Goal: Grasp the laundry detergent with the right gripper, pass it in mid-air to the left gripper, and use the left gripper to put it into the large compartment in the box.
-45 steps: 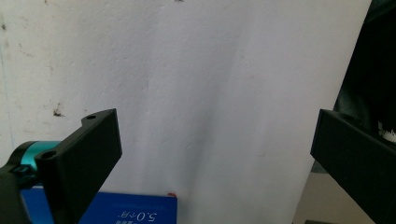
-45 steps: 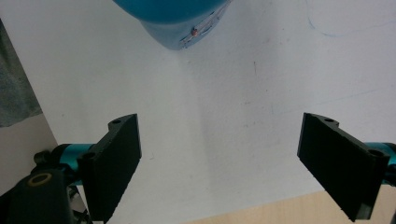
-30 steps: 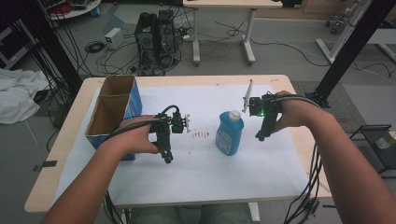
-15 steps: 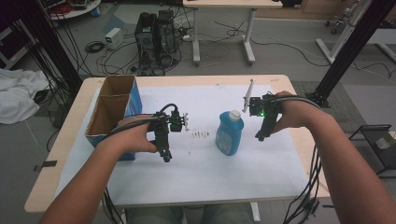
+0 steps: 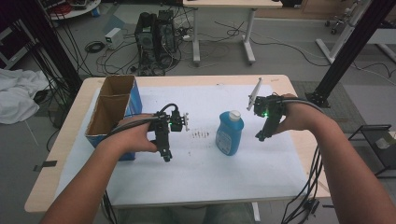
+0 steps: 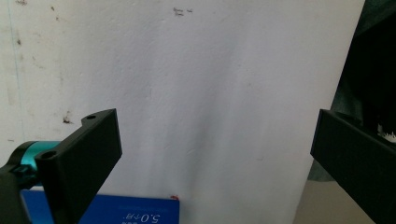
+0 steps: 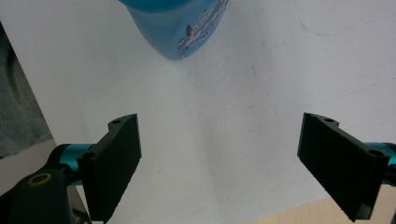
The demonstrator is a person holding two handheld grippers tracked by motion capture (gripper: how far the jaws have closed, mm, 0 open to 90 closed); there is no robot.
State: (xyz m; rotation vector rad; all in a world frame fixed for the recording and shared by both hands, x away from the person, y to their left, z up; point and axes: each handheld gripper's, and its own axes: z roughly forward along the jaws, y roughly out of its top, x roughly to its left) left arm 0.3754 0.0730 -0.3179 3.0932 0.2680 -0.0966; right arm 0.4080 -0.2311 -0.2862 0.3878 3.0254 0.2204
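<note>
From the high view, the blue bottle [image 5: 229,133] stands upright on the white sheet of the desk [image 5: 261,184], between your two hands: your left gripper [image 5: 164,149] hangs well to its left, beside the cardboard box [image 5: 111,109], and your right gripper [image 5: 262,133] sits near its right side, both apart from it. The bottle is tall and narrow, so a sideways nudge from either gripper could tip it. In the left gripper view, your left gripper [image 6: 210,163] stands wide over bare sheet with nothing between the jaws, and the box's blue edge [image 6: 121,212] lies close below; swing in carelessly and you may clip it. In the right gripper view, your right gripper [image 7: 219,163] is wide and empty too, and the bottle's base [image 7: 175,28] lies ahead, off to the left of the gap; closing from here would catch one jaw on it and shove it over.
</note>
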